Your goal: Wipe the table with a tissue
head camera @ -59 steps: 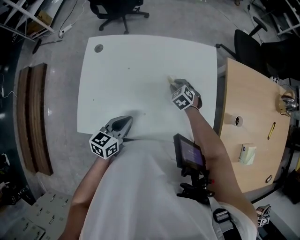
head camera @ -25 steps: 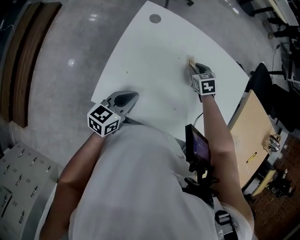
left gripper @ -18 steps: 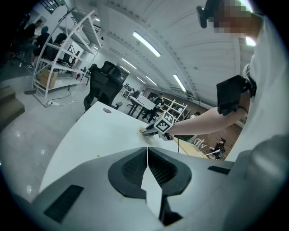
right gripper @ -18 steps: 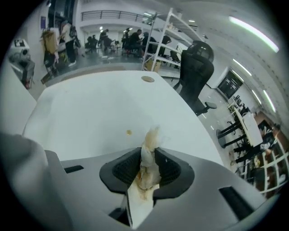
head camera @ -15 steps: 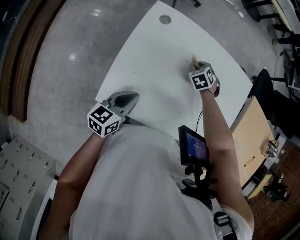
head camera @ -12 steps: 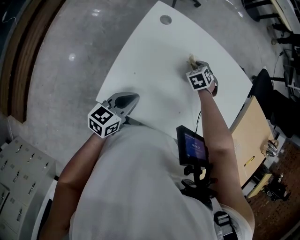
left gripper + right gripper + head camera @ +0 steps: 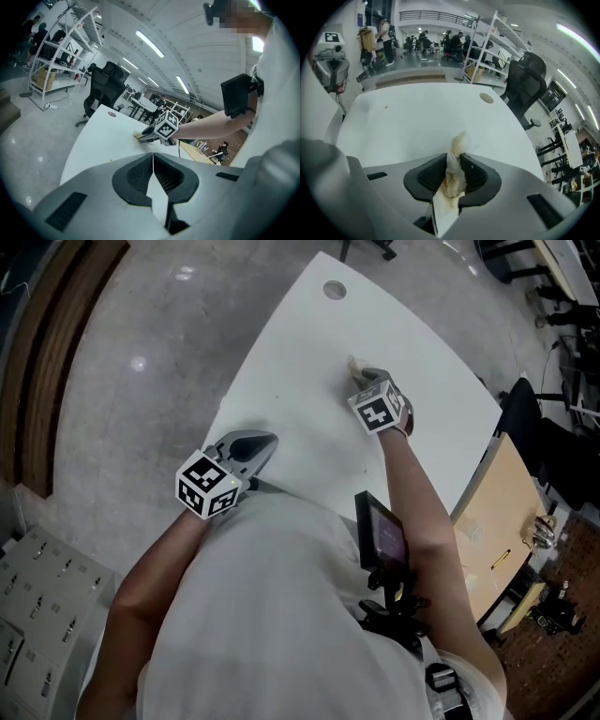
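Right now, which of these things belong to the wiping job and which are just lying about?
In the job: tissue, clamped in the right gripper; white table.
Lying about: wooden desk, office chair, metal shelving; the left gripper, shut and empty.

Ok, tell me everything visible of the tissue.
The tissue is a crumpled, twisted wad of thin white paper, stained yellowish-brown. It is pinched between the jaws of the right hand-held gripper. Its tip sticks out beyond them and appears to meet the white table.
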Tool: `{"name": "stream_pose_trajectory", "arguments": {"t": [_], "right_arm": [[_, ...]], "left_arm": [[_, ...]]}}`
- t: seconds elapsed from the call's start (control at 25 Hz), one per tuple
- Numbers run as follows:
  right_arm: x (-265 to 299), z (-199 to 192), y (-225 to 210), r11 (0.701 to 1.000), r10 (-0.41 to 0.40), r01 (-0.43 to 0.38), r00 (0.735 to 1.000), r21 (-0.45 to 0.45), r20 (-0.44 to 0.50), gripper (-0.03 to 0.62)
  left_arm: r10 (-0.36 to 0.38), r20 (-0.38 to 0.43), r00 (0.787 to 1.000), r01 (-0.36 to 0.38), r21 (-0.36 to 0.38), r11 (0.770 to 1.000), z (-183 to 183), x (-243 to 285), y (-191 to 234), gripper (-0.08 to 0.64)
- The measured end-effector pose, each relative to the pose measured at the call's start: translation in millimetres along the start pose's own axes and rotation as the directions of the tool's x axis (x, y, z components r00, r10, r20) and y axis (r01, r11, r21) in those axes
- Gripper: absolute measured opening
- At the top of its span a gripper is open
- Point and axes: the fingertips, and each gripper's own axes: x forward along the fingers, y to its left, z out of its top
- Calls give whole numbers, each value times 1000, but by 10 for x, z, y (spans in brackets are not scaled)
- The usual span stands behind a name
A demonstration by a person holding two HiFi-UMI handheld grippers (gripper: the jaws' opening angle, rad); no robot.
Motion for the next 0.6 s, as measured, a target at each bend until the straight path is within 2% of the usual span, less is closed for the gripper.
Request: {"name": "stream_pose_trajectory", "arguments": {"t": [0.28,0.6], "right_arm": [[-67,108,532,980,107,-95,993,-174,59,89],[-215,0,1035,938,169,-146,984,-313,47,89]], "left_arm": [[-71,-29,997,72,38,997,58,-3,24,8],[-133,-41,990,136,79,988,183,87,47,9]]}}
